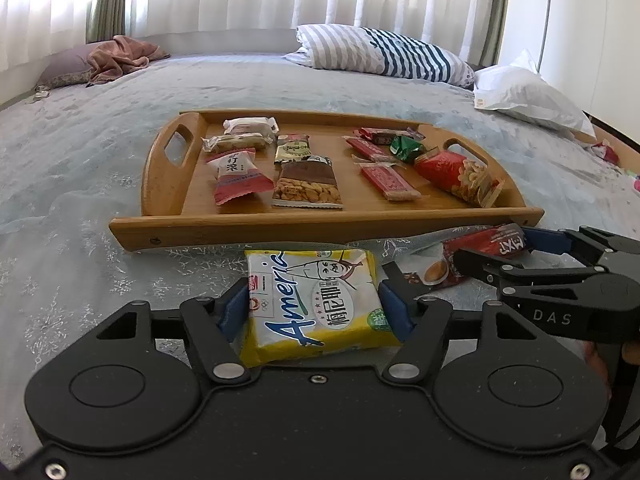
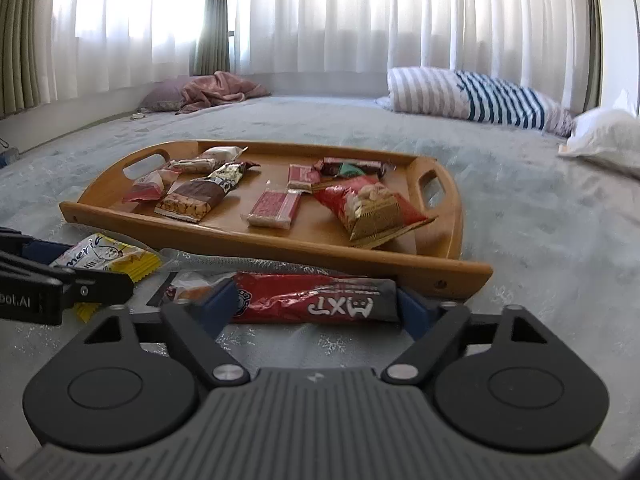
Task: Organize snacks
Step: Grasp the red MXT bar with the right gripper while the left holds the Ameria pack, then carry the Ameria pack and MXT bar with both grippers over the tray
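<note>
Covering nearly all of both views, the bed (image 1: 280, 84) carried a wooden tray (image 1: 320, 232) with snacks laid in rough columns. On the blanket just in front of the tray's near rail lay two more packets, side by side.

The yellow packet (image 1: 320, 300) lay straight ahead of the left tool (image 1: 316, 308), between its blue pads (image 1: 394, 308). Its long axis ran away from the tool, toward the tray, so the pads met its two long edges. They seemed to touch both edges, and I judged the packet gripped, though it rested on the blanket.

The red bar (image 2: 312, 304) lay straight ahead of the right tool (image 2: 316, 308), but crosswise: its long axis ran from one pad to the other. The pads stood at its two ends. I could not tell if they pressed it already, so I count this tool as open around the bar.

Each hand was nearer to its own packet, and the tray lay directly beyond both. The coming move probably needed a lift and a short carry forward over the rail.
</note>
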### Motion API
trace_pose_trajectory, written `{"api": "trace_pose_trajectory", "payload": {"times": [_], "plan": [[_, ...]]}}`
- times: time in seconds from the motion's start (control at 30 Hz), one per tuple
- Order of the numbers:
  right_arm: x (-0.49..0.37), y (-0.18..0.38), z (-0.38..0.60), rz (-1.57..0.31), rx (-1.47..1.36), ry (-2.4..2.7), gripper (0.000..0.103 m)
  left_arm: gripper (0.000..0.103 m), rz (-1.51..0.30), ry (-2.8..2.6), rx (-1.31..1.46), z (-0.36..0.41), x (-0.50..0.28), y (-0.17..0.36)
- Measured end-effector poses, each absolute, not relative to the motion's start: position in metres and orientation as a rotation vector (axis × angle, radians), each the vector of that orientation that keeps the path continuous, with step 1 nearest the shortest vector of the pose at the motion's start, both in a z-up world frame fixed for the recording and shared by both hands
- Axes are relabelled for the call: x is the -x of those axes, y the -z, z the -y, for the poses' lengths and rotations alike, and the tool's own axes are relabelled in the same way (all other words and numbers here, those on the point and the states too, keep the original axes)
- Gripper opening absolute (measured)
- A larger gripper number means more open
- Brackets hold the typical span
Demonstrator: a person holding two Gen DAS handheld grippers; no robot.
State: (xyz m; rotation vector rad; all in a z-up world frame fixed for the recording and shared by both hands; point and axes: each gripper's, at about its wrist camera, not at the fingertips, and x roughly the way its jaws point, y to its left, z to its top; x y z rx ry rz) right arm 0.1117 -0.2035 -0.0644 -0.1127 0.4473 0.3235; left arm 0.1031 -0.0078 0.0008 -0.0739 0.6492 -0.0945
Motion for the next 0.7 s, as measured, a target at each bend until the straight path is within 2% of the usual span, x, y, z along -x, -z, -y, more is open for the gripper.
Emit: {"api": "trace_pose_trajectory", "payload": {"times": [0.1,0.2,0.23,0.3,0.5,0.7], "plan": [[-0.108,0.062,0.205,-0.426,0.107,-0.310,0.060,0.063,-0.651,0.095,0.087,0.005,-0.102,-0.003],[-0.104,0.058,0.209,-0.404,0.092,-0.319,0.056,0.060,-0.651,0.095,0.095,0.004,-0.100,-0.005],[-0.103,0.056,0.210,-0.391,0.089,-0.320,0.050,0.059,-0.650,0.094,0.097,0.004,-0.099,-0.006],[-0.100,0.052,0.213,-0.372,0.070,-0.306,0.030,0.058,-0.647,0.094,0.103,0.003,-0.098,-0.008],[-0.092,0.047,0.227,-0.361,-0.014,-0.320,0.021,0.053,-0.631,0.085,0.103,0.002,-0.095,-0.014],[-0.085,0.036,0.238,-0.326,-0.112,-0.298,0.017,0.050,-0.594,0.077,0.077,0.006,-0.093,-0.022]]}}
